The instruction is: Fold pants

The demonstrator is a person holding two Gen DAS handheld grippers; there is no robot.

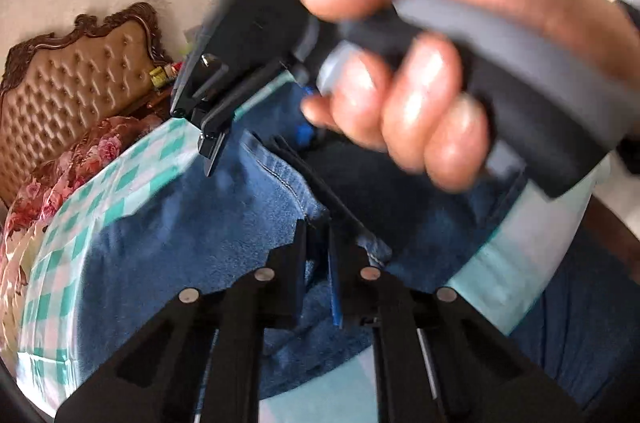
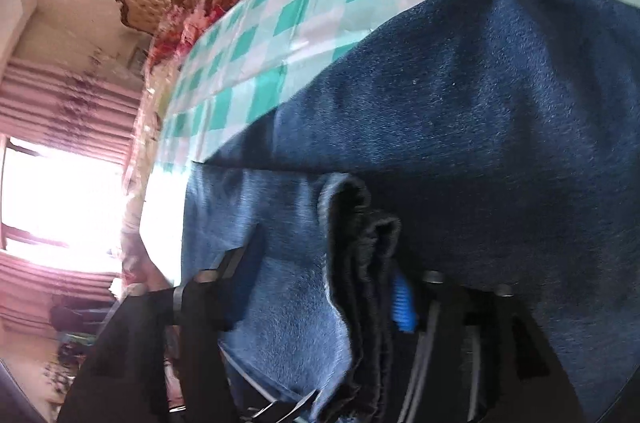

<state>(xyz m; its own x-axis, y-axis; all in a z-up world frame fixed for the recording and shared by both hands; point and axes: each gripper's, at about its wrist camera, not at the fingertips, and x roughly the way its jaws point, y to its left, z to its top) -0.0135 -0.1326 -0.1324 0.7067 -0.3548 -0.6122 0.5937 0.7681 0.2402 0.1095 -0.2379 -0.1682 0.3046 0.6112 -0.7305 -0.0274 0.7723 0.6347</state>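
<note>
Blue denim pants (image 1: pixel 192 247) lie on a table with a green and white checked cloth (image 1: pixel 132 167). My left gripper (image 1: pixel 318 255) is shut on a fold of the denim near the table's near edge. The right gripper (image 1: pixel 210 147), held in a hand (image 1: pixel 420 95), hovers just above the pants in the left wrist view, its fingers close together. In the right wrist view my right gripper (image 2: pixel 320 287) holds a thick folded hem of the pants (image 2: pixel 360 263) between its fingers, and dark denim (image 2: pixel 480 103) is lifted over the checked cloth (image 2: pixel 320 3).
A tufted tan headboard (image 1: pixel 80 75) and a floral bedspread (image 1: pixel 60 175) stand beyond the table's far edge. A bright window with pink curtains (image 2: pixel 60 203) is at the left of the right wrist view. A person in blue trousers (image 1: pixel 580 323) stands at the table's near side.
</note>
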